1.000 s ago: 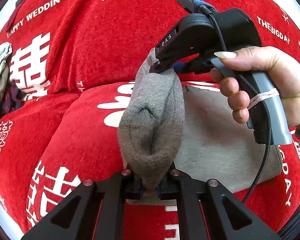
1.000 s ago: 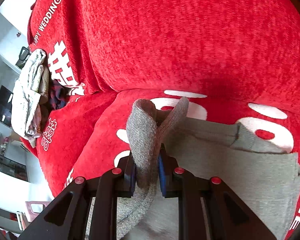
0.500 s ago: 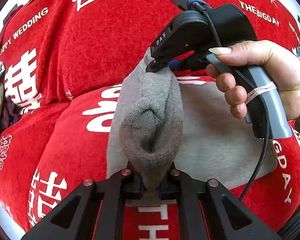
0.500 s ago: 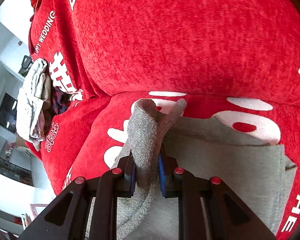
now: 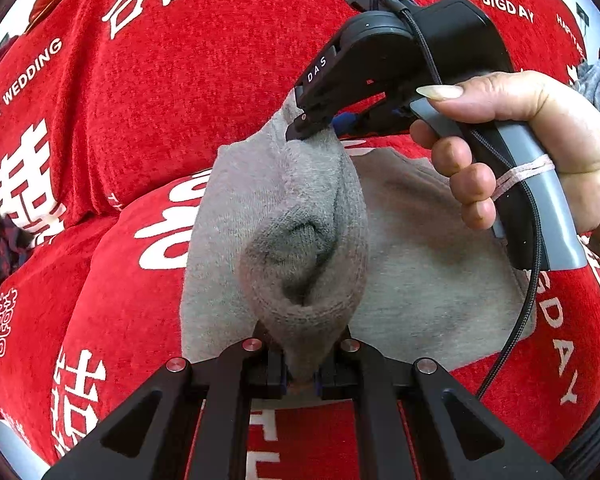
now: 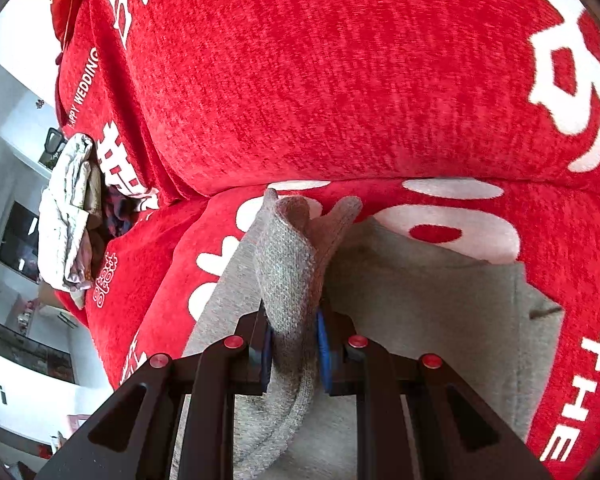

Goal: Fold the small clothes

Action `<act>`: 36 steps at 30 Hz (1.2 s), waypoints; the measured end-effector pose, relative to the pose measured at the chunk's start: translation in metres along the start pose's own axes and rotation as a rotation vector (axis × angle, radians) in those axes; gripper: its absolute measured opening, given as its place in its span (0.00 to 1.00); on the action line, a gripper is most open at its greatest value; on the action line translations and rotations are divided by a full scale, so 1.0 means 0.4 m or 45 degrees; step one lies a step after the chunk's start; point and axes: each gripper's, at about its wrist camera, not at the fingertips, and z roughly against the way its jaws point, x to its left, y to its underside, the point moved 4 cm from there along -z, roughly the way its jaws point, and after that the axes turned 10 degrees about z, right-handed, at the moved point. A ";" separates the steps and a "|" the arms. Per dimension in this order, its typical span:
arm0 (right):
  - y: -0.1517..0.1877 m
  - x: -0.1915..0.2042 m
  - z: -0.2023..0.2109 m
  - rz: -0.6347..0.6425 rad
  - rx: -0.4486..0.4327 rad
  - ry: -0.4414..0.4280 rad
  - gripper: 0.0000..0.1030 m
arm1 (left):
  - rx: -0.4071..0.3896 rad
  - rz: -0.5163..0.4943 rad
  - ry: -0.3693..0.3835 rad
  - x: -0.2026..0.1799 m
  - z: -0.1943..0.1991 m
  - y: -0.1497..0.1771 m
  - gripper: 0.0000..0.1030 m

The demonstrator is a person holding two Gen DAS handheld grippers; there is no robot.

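A small grey garment (image 5: 420, 248) lies on the red sofa seat, its left edge lifted into a thick fold (image 5: 296, 240). My left gripper (image 5: 302, 376) is shut on the near end of that fold. In the left wrist view my right gripper (image 5: 316, 128), held by a hand (image 5: 520, 128), pinches the far end of the same fold. The right wrist view shows the right gripper (image 6: 294, 356) shut on the grey fold (image 6: 292, 264), with the rest of the garment (image 6: 440, 304) flat to the right.
The red sofa cover (image 5: 172, 88) with white lettering spreads over the seat and the backrest (image 6: 340, 80). A pile of pale and dark clothes (image 6: 70, 216) lies at the sofa's left end. A black cable (image 5: 528, 280) hangs from the right gripper's handle.
Both grippers have carried the lifted grey fold sideways across the sofa, and more flat grey cloth now shows to the left beneath it. Neither grip has changed.
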 end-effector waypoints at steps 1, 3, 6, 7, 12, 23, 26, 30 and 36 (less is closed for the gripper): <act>0.001 -0.005 0.006 -0.001 -0.006 -0.004 0.19 | 0.000 -0.004 -0.002 -0.006 0.000 0.001 0.09; 0.005 -0.015 0.018 -0.002 -0.013 -0.009 0.19 | -0.002 -0.016 -0.003 -0.020 0.002 0.001 0.09; 0.012 -0.028 0.043 0.006 -0.026 -0.010 0.19 | -0.006 -0.036 -0.002 -0.041 0.004 0.002 0.09; 0.014 -0.034 0.052 0.009 -0.030 -0.010 0.19 | -0.008 -0.043 -0.001 -0.050 0.005 0.003 0.09; 0.026 -0.065 0.096 0.016 -0.043 0.004 0.19 | -0.015 -0.083 0.014 -0.097 0.011 0.005 0.09; 0.057 -0.152 0.160 -0.012 -0.066 0.020 0.19 | -0.007 -0.167 0.051 -0.209 0.014 -0.002 0.09; 0.063 -0.170 0.177 -0.011 -0.074 0.020 0.19 | -0.003 -0.185 0.059 -0.231 0.013 -0.001 0.09; 0.078 -0.194 0.190 -0.025 -0.089 0.016 0.19 | 0.012 -0.222 0.062 -0.256 -0.006 0.008 0.09; 0.114 -0.240 0.142 -0.074 -0.043 0.043 0.19 | 0.078 -0.228 0.051 -0.268 -0.062 0.023 0.09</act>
